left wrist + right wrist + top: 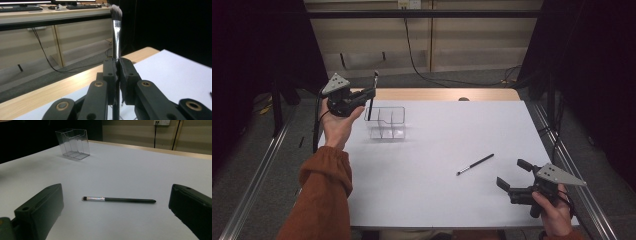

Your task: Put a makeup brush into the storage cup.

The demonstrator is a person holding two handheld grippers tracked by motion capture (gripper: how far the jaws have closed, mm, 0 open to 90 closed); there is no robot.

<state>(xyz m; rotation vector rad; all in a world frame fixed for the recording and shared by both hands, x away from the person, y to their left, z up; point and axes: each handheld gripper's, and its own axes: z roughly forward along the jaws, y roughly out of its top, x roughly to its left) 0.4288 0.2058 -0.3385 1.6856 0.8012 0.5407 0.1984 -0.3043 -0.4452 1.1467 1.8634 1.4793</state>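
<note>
Grip, left: my left gripper [371, 93] has its black jaws pinched tight on a slim black-handled makeup brush with a silver ferrule and pale bristle tip [116, 30]; in the left gripper view I see the pads [110, 72] pressed against the handle from both sides.
Brush attitude: upright, bristles on top, handle running down between the jaws and out below them.
Brush place: in the high view I read its lower end at the left rear corner of the clear plastic organiser box with inner dividers [387, 122]; whether the tip is inside a compartment or just behind the wall I cannot tell.
Left hand: my left hand [337, 125] holds the gripper raised just left of the clear box, rust-orange sleeve [324, 190] below it.
Grip, right: my right gripper [514, 175] stands with jaws spread wide and nothing between the pads.
Right hand place: my right hand [554, 210] sits well apart from the clear box, at the near right of the white table top [437, 200].
Second brush: a thin black makeup brush with a silver ferrule [118, 200] lies flat on the white top, between the clear box and my right gripper, nearer the gripper, untouched.
Box: standing upright at the far left of the white top.
</note>
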